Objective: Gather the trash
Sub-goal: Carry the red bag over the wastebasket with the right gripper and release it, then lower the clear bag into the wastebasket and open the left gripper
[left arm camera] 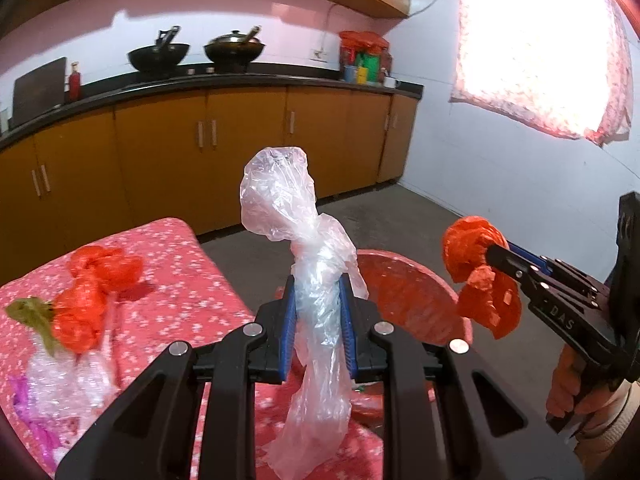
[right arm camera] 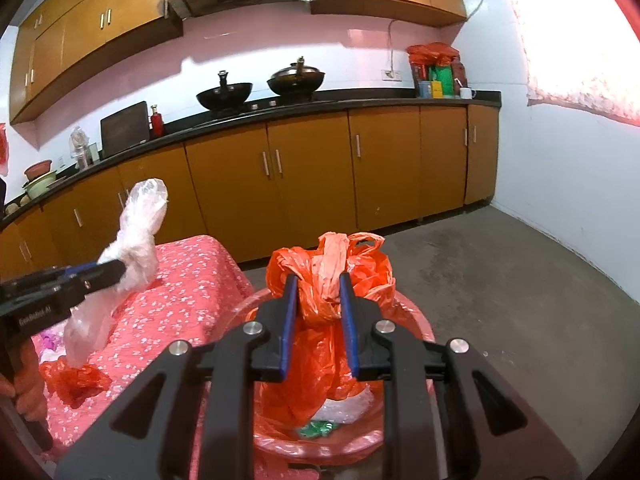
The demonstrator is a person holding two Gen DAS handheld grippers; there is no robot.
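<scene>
The left gripper (left arm camera: 318, 330) is squeezing a crinkly clear plastic bag (left arm camera: 298, 240) between its blue pads, with the bag sticking up above the near edge of the table with the pink flowery cloth (left arm camera: 192, 280). The right gripper (right arm camera: 318, 312) is pinching a crumpled orange plastic bag (right arm camera: 332, 280) and holding it over the round pink plastic tub (right arm camera: 420, 320), which is standing just past the table's edge. To do this step well, each gripper should probably be right above the tub's middle before letting go, so the light bags are dropping inside and not drifting onto the floor. More orange bag scraps (left arm camera: 92, 292) and a green leaf (left arm camera: 30, 312) are lying on the table's left side, waiting. The right gripper's side is showing the letters "DAS", and the left one is reading something like "GenRobot.AI".
</scene>
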